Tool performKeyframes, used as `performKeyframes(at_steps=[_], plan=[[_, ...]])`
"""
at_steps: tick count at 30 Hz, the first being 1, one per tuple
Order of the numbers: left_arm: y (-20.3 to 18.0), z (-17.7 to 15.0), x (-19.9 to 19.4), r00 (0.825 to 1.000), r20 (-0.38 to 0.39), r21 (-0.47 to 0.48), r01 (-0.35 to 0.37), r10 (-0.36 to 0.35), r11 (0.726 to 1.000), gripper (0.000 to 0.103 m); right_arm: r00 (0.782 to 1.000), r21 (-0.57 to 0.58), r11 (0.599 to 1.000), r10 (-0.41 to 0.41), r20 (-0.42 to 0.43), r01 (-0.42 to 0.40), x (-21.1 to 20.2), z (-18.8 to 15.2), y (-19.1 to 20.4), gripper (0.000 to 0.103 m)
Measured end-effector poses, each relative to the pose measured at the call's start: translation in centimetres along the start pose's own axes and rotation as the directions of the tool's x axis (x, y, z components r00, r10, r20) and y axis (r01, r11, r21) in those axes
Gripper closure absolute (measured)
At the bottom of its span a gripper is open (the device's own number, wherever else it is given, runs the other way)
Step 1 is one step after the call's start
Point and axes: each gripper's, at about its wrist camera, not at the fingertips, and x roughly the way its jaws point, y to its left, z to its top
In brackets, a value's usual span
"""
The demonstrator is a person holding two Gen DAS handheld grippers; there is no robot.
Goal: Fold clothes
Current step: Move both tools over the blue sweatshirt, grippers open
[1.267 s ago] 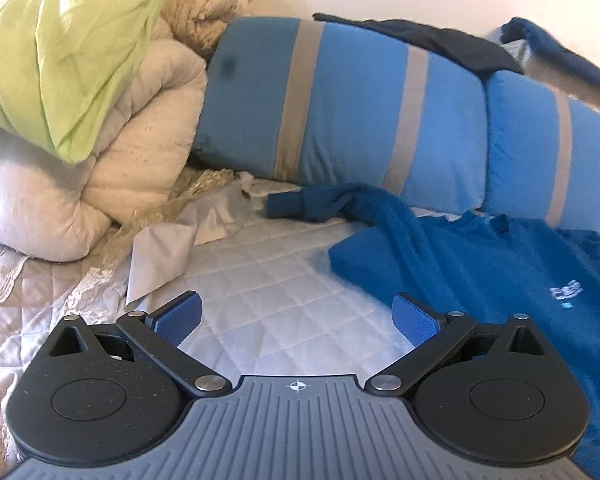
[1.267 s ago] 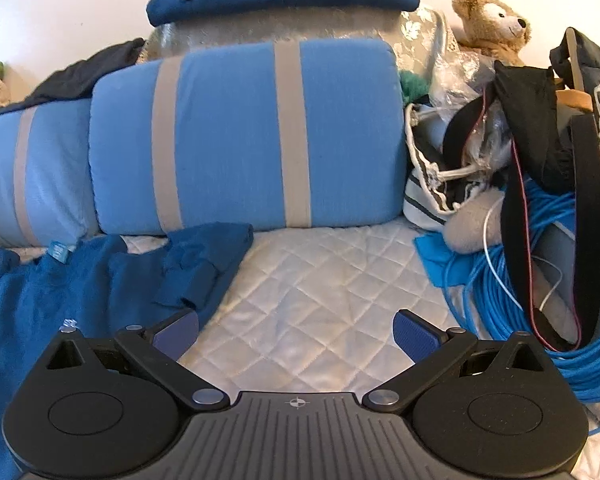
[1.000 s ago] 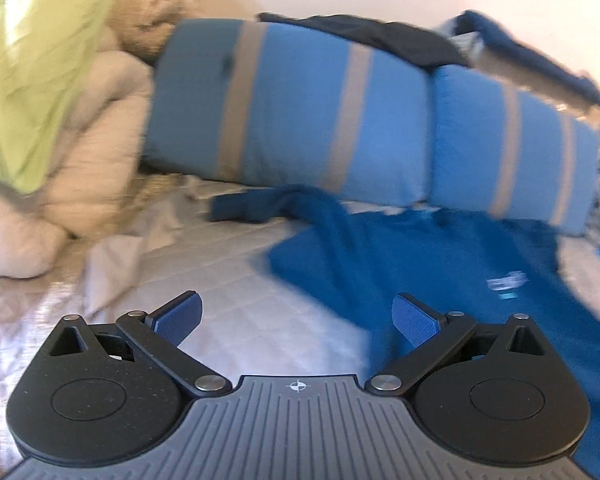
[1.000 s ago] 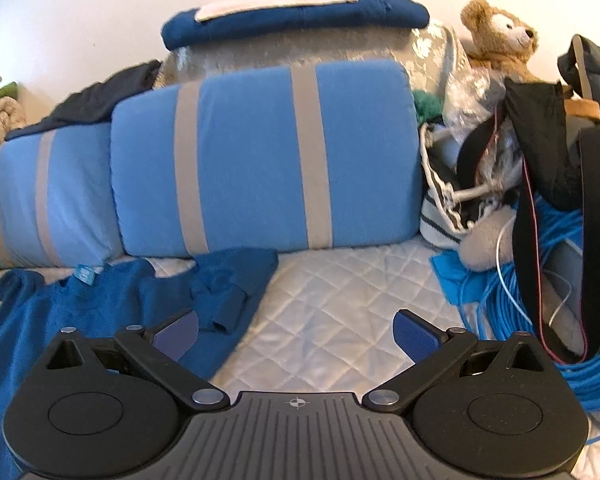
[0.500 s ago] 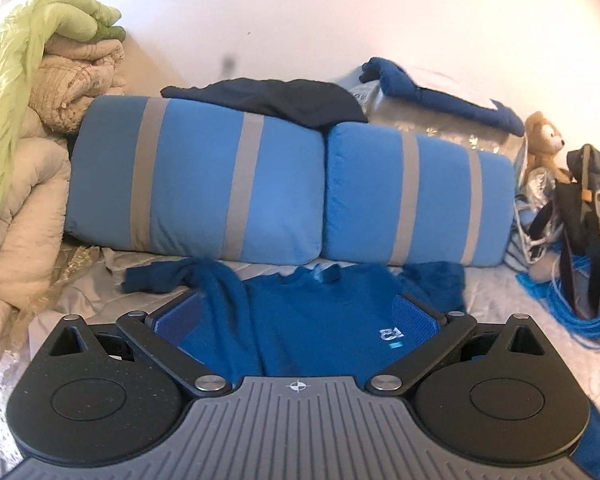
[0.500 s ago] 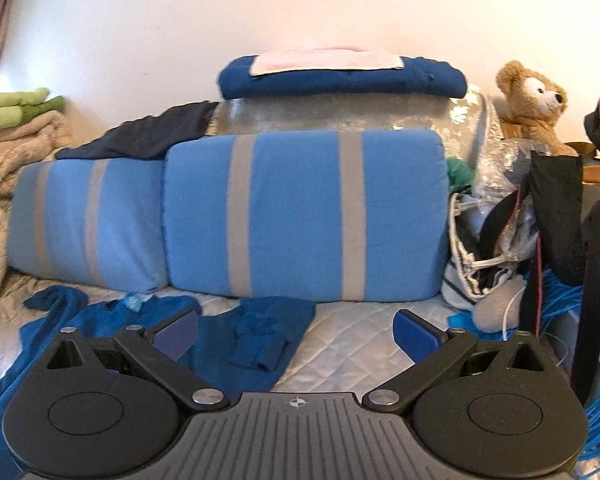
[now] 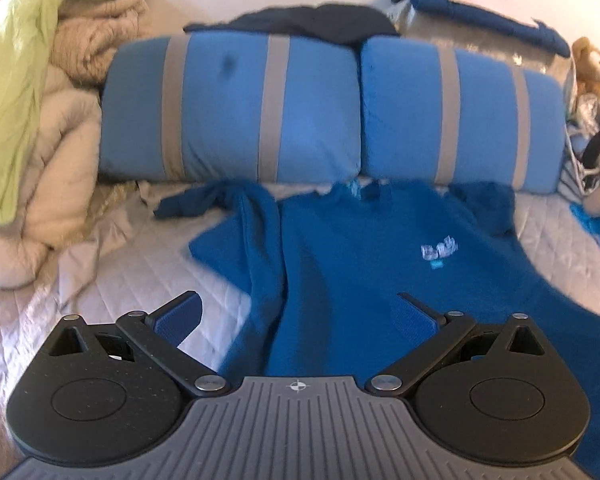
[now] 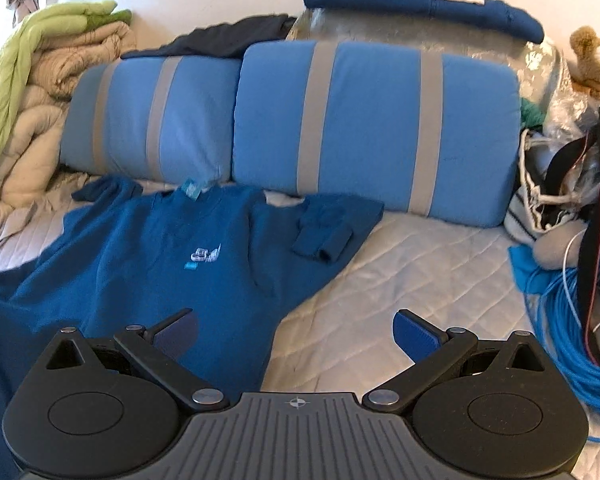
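both wrist views face pillows [image 7: 260,108], share sweater [image 8: 172,256].

Both jaws spread wide and empty, the left hand-held gripper [image 7: 298,314] and the right hand-held gripper [image 8: 296,330] hover level, fingers pointing forward.

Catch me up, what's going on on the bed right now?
A blue sweater lies spread front up on the white quilted bedspread, its collar toward the striped blue pillows. One sleeve is already folded over onto the body. Both grippers are open and hold nothing: the left gripper hangs over the sweater's body, the right gripper over its edge. The folding has barely begun.
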Motion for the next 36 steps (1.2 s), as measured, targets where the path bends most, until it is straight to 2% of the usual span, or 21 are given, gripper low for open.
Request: performKeyframes(at_steps=[5, 11, 14, 18, 26, 36], plan=[[-0.5, -2.2, 1.1, 1.000, -0.011, -0.013, 0.018, -0.018, 1.000, 0.000, 0.999, 0.026, 0.999, 0.040, -0.001, -0.040, 0.7, 0.1, 0.2, 0.000], [-1.6, -3.3, 2.6, 0.999, -0.042, -0.015, 0.025, -0.026, 1.000, 0.001, 0.997, 0.038, 0.996, 0.076, 0.004, -0.076, 1.8, 0.6, 0.7, 0.000], [-1.5, -3.3, 1.7, 0.999, 0.012, -0.031, 0.030, -0.030, 0.999, 0.001, 0.996, 0.043, 0.995, 0.092, 0.007, -0.092, 2.6, 1.2, 1.0, 0.000], [-1.8, -3.2, 1.8, 1.000, 0.003, -0.026, -0.003, 0.003, 1.000, 0.001, 0.994, 0.062, 0.992, 0.110, 0.001, -0.110, 4.3, 2.0, 1.3, 0.000], [-1.3, -3.3, 1.9, 1.000, 0.011, -0.045, 0.003, -0.003, 0.999, 0.001, 0.995, 0.078, 0.992, 0.098, -0.015, -0.097, 7.0, 3.0, 1.4, 0.000], [-0.1, -3.5, 2.0, 0.999, 0.027, -0.089, 0.047, -0.045, 0.995, 0.001, 0.999, 0.126, 0.991, 0.036, 0.003, -0.036, 6.7, 3.0, -1.0, 0.000]])
